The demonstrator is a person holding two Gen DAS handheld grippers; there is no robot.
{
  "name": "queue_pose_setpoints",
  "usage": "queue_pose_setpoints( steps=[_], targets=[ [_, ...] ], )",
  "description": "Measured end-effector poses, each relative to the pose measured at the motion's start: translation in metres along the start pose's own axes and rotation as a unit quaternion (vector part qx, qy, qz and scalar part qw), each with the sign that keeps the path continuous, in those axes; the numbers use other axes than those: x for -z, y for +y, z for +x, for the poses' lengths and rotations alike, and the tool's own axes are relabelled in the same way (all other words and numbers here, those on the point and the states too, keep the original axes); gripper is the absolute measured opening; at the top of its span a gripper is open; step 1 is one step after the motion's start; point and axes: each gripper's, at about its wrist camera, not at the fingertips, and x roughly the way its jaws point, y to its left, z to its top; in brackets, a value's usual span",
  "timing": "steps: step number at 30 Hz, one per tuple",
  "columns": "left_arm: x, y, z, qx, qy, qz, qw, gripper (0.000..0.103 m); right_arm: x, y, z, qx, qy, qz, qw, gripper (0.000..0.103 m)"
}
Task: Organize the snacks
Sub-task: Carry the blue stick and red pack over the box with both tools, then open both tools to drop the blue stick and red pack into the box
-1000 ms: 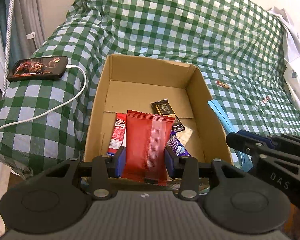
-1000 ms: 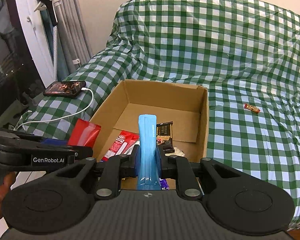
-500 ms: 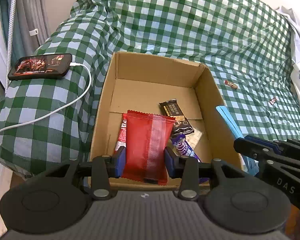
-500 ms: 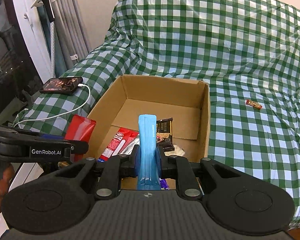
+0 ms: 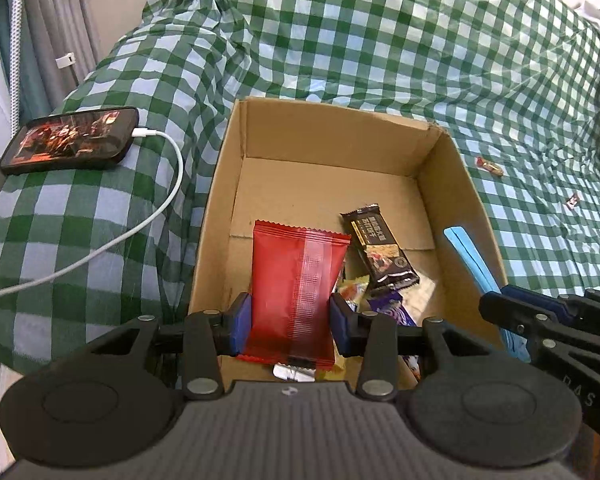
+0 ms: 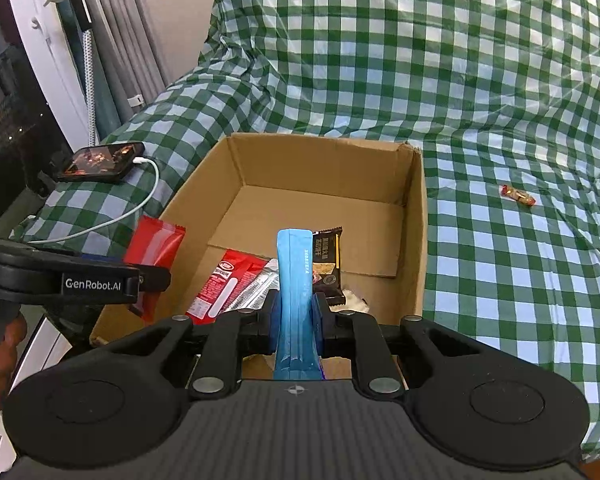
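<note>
My left gripper (image 5: 290, 320) is shut on a red snack packet (image 5: 296, 280) and holds it upright over the near end of an open cardboard box (image 5: 320, 136). My right gripper (image 6: 295, 318) is shut on a blue stick packet (image 6: 294, 280), held on edge above the box's (image 6: 416, 220) near right side. Inside the box lie a dark chocolate bar (image 5: 376, 252), a purple wrapper (image 5: 392, 308) and a red-white bar (image 6: 228, 284). The red packet (image 6: 154, 248) and left gripper (image 6: 72, 280) show at the left of the right wrist view.
The box sits on a sofa under a green checked cover (image 5: 380, 40). Two small wrapped candies (image 5: 489, 166) (image 5: 572, 199) lie on the cover right of the box. A phone (image 5: 70, 140) with a white charging cable (image 5: 148, 220) rests on the left armrest.
Both grippers have moved forward and down towards the box, each still holding its packet. The box looks larger and nearer in both views.
</note>
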Motion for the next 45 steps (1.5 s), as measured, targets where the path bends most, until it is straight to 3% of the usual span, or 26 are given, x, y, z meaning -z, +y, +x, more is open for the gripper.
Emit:
queue_pose_setpoints(
  steps=[24,25,26,27,28,29,30,32,34,36,41,45],
  targets=[
    [-0.047,-0.011,0.073,-0.021,0.016,0.021,0.9994,0.047,-0.035,-0.028,0.081,0.010,0.020,0.010,1.000,0.018],
    [-0.049,-0.010,0.074,-0.021,0.014,0.022,0.9994,0.051,-0.037,-0.029,0.083,0.011,0.018,0.010,1.000,0.018],
    [-0.052,-0.010,0.075,-0.020,0.012,0.025,0.9994,0.063,-0.039,-0.029,0.084,0.011,0.016,0.011,1.000,0.019],
    [-0.055,-0.011,0.075,-0.022,0.011,0.026,0.9994,0.075,-0.041,-0.030,0.085,0.011,0.014,0.012,1.000,0.022],
    [-0.057,-0.010,0.074,-0.027,0.006,0.024,0.9993,0.098,-0.044,-0.031,0.087,0.011,0.011,0.017,1.000,0.026],
    [-0.059,-0.010,0.070,-0.034,-0.006,0.022,0.9992,0.103,-0.047,-0.032,0.087,0.011,0.010,0.025,1.000,0.033],
    [-0.060,-0.009,0.065,-0.041,-0.022,0.022,0.9987,0.103,-0.050,-0.034,0.088,0.013,0.011,0.034,0.999,0.053],
    [-0.058,-0.007,0.058,-0.051,-0.029,0.029,0.9979,0.103,-0.053,-0.037,0.085,0.016,0.008,0.050,0.999,0.073],
    [-0.051,-0.005,0.055,-0.054,-0.016,0.029,0.9980,0.103,-0.051,-0.037,0.079,0.019,0.007,0.049,0.999,0.083],
    [-0.038,-0.003,0.050,-0.049,-0.001,0.026,0.9984,0.103,-0.044,-0.034,0.073,0.025,0.014,0.047,0.998,0.090],
    [0.004,0.000,0.029,-0.040,0.032,0.003,0.9987,0.103,-0.014,-0.019,0.048,0.017,0.045,0.049,0.998,0.093],
    [0.029,-0.001,0.002,-0.037,0.027,-0.009,0.9989,0.103,0.007,-0.004,0.020,0.021,0.046,0.049,0.998,0.095]
  ],
)
